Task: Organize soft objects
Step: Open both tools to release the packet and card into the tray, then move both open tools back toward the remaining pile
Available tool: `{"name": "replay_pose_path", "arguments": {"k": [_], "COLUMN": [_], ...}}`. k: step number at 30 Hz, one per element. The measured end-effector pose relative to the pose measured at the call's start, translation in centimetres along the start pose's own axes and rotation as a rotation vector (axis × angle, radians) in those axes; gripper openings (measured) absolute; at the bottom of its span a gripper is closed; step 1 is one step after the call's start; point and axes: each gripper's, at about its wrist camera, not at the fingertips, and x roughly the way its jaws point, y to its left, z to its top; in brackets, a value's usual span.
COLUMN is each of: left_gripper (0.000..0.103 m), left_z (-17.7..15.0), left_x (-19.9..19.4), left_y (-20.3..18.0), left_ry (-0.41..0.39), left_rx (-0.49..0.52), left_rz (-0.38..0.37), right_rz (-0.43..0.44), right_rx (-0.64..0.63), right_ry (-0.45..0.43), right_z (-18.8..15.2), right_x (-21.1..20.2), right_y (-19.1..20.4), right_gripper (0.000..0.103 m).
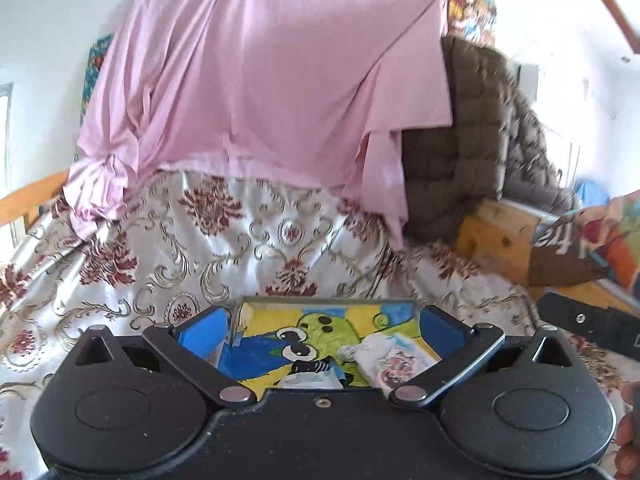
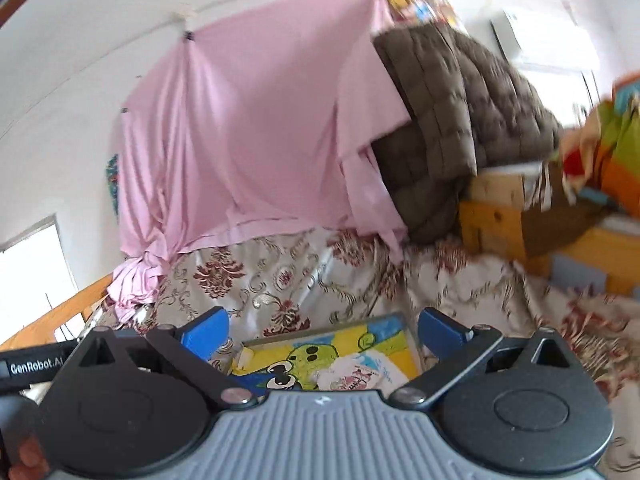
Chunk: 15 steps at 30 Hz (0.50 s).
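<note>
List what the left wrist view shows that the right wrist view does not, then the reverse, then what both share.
Only the left wrist view shows the small black-and-white striped sock on the cartoon-printed tray. Only the right wrist view shows the white wall-mounted air conditioner and a "GenRobot.AI" label. Both share the pink draped sheet, brown quilted blanket, floral bedspread and tray, with both grippers open.
</note>
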Motion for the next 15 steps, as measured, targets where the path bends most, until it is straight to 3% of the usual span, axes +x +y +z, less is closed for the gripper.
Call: {"name": "replay_pose_path", "arguments": {"k": [8, 15], "left_gripper": [0.102, 0.102], "left_z": [-2.6, -5.5], "left_x": [-8.1, -13.1], "left_y": [-0.2, 0.0], "left_ry": [-0.107, -0.139], "left_rx": [0.009, 0.028], "left_rz": [0.007, 0.002], "right_rz": [0.003, -0.008], "right_rx": [-0.092, -0.096], "right_ry": [-0.112, -0.072], "right_z": [-2.2, -5.0], "right_x": [-7.0, -11.2], "right_y": [2.0, 2.1], "right_gripper": [0.103, 0.103]}}
